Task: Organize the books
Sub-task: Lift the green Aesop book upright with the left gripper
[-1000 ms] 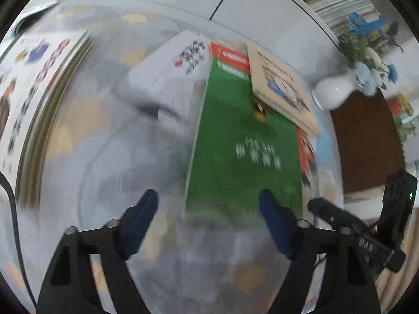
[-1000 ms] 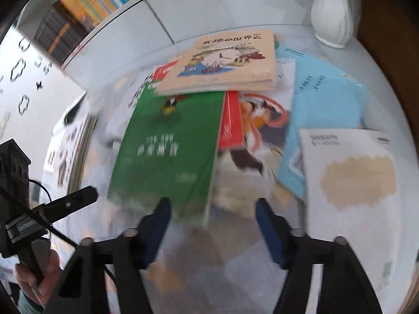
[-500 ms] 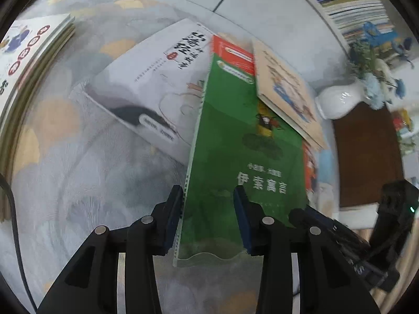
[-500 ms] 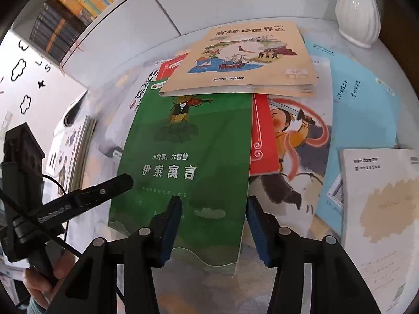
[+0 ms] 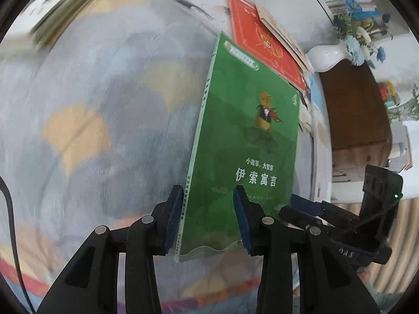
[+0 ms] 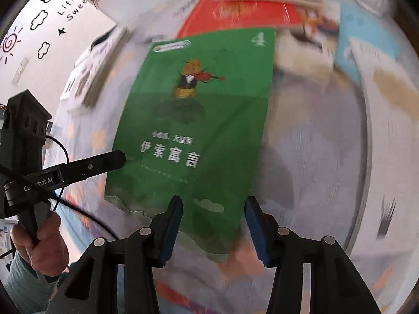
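Left gripper (image 5: 208,217): black two-finger tool with blue pads. Its jaws stand narrowly apart and are clamped across the near spine-side corner of a thin green paperback book (image 5: 248,141) bearing white Chinese title lettering and a violin-playing insect. One pad lies against the spine edge, the other presses on the front cover. These jaws have just been closing, with the book between them.

Right gripper (image 6: 213,225): jaws moderately apart, straddling the near right corner of the same green book (image 6: 199,120). The left pad rests on the cover; the right pad (image 6: 255,225) stands just beside the book's right edge, and contact there cannot be confirmed. These jaws have also just been closing, with the book's corner between them.

Location of the book: raised and tilted above the pale cloth-covered table with yellow patches (image 5: 86,130), clear of the remaining pile. A red-covered book (image 5: 259,41) lies beyond it, partly under a tan-covered one (image 5: 280,34). A white ceramic vase (image 5: 326,57) stands near the pile.

The surroundings are motion-blurred.
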